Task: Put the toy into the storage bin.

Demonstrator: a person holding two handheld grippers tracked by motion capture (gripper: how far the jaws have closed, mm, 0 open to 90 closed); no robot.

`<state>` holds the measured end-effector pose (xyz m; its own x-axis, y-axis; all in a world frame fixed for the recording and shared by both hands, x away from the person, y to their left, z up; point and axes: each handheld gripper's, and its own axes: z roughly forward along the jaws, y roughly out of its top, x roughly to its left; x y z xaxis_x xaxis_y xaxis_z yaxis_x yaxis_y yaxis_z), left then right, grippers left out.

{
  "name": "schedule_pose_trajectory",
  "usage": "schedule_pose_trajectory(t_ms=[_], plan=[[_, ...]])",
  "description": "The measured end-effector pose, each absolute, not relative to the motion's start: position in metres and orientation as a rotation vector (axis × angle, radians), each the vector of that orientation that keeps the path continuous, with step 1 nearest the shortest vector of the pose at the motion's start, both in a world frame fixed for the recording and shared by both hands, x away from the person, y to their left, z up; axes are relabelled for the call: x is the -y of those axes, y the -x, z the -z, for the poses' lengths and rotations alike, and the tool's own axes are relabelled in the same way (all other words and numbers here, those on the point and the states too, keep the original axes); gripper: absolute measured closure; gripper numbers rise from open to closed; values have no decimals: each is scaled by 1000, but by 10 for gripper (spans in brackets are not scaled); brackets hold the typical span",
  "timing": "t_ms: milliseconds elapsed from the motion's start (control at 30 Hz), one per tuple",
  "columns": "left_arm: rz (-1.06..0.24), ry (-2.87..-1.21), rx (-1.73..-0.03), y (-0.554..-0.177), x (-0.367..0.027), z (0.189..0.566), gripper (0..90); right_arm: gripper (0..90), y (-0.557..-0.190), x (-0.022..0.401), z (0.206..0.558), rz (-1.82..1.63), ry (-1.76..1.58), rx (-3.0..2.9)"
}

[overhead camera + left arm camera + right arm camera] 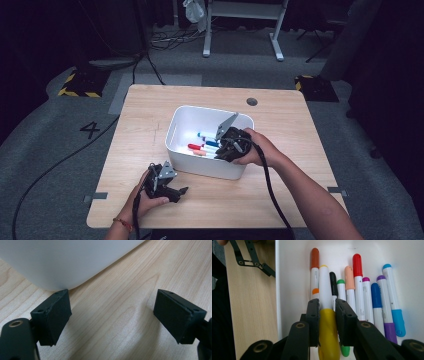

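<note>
Yellow marker (325,315) sits clamped between my right gripper (326,312) jaws, down inside the white bin (176,131), lying in the row with the other markers (372,297) (orange, black, green, red, blue, purple among them). I judge this to be the moment of either lifting it out or laying it down; I cannot tell which. If it is a lift, the next move calls for a straight rise clear of the neighbours and the bin wall; if a drop, a gentle opening so it settles in line. My left gripper (167,185) rests on the table (150,105) just beside the bin's near corner, jaws wide apart with nothing between them. Pale wood tabletop, grey carpet below, cables (55,165) trailing, a white desk frame (240,25) at the back.
</note>
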<state>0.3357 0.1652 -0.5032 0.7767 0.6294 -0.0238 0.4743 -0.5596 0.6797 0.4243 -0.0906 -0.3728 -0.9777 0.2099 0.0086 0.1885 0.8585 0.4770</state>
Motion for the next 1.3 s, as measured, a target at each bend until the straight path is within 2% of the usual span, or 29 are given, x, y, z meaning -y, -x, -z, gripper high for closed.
schedule_pose_trajectory(t_ms=[533, 767, 833, 900, 933, 967, 1033, 1100, 1300], plan=[[-289, -2272, -817, -336, -165, 503, 145, 675, -424, 91, 373, -765, -349, -2959], [-289, -2271, -817, -336, -165, 503, 145, 568, -425, 93, 372, -789, -365, -2923], [-289, -2271, -817, -336, -165, 503, 145, 477, -426, 95, 372, -792, -388, -2892], [-289, -2271, -817, -336, -165, 503, 145, 451, -426, 95, 372, -795, -389, -2882], [-289, -2272, -817, -336, -165, 503, 145, 388, -427, 97, 371, -798, -399, -2850], [-289, -2271, -817, -336, -165, 503, 145, 388, -427, 97, 371, -798, -399, -2850], [-288, -2271, -817, -336, -165, 503, 145, 299, -428, 100, 370, -830, -414, -2802], [-289, -2271, -817, -336, -165, 503, 145, 256, -427, 103, 368, -855, -423, -2766], [-289, -2271, -817, -336, -165, 503, 145, 203, -425, 113, 360, -954, -434, -2691]])
